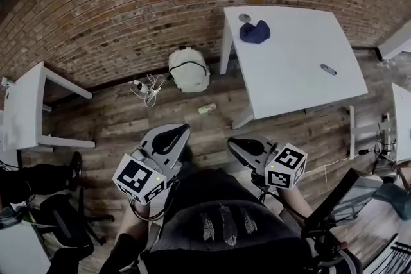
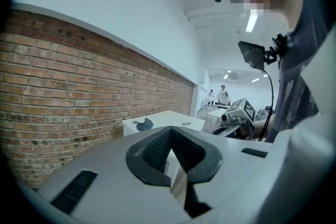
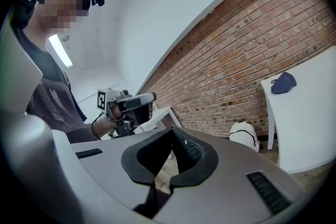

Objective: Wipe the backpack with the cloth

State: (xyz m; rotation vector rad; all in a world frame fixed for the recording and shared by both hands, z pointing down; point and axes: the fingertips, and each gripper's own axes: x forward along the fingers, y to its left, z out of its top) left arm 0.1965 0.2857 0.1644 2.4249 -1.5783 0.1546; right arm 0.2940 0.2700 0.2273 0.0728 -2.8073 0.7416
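Found left gripper and right gripper both closed tip to tip, nothing between the jaws of either. Both held low in front of the body, well apart from every task item.

Located dark blue crumpled cloth on white square table, near the corner by the red brick wall, just beside a small round grey object. Located off-white soft backpack upright on the wood-plank floor at the foot of the wall, near the table leg. Cloth and backpack well apart. Judged task not begun: cloth not yet picked up.

Risks, as judged:
- Closed jaws pushed into the cloth would shove it along or off the table instead of gripping it, and could knock the round object.
- Unbraced soft backpack could tip or slide under a wiping stroke.
- Loose white cable bundle beside the backpack could snag.
- Small pale bottle-like item on the floor could be kicked on approach.

Containers: backpack only. Saw no opening in it; contents not visible.
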